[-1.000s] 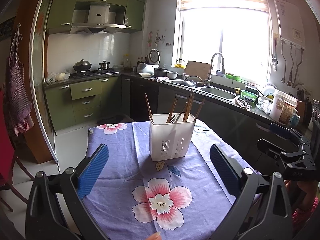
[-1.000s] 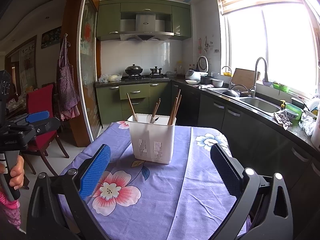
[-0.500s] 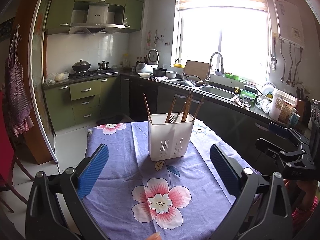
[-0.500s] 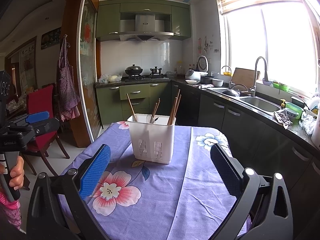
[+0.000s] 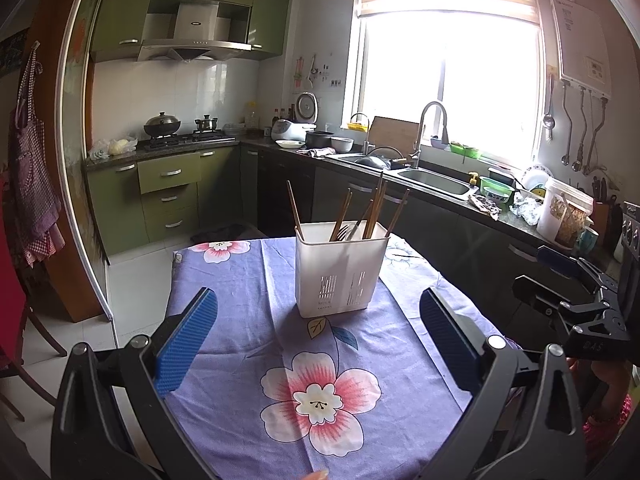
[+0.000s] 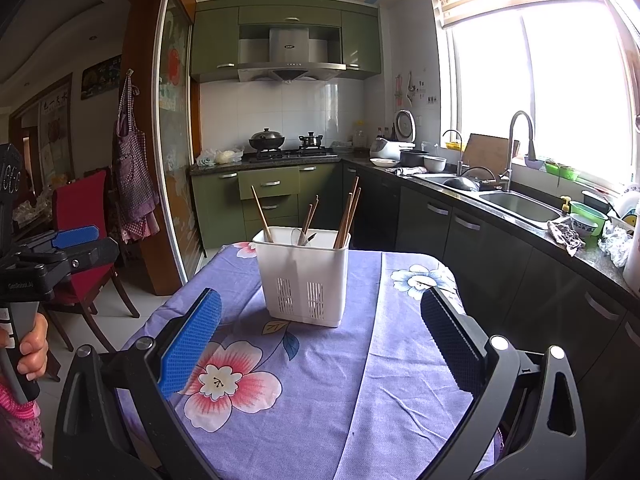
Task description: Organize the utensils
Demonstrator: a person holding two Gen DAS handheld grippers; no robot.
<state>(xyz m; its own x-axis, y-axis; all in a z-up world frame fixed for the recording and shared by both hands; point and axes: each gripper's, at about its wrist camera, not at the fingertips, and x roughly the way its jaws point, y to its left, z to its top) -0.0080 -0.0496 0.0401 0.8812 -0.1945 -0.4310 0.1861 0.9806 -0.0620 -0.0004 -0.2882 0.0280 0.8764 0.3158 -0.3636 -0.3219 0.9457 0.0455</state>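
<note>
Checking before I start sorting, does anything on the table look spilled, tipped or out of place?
Nothing is spilled or tipped. The white holder stands upright on the floral cloth. The chopsticks inside lean in different directions, mixed with metal utensils rather than grouped. Both grippers are open and empty.

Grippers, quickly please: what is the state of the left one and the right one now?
Left gripper: open, holding nothing, short of the white utensil holder.
Right gripper: open, holding nothing.
</note>
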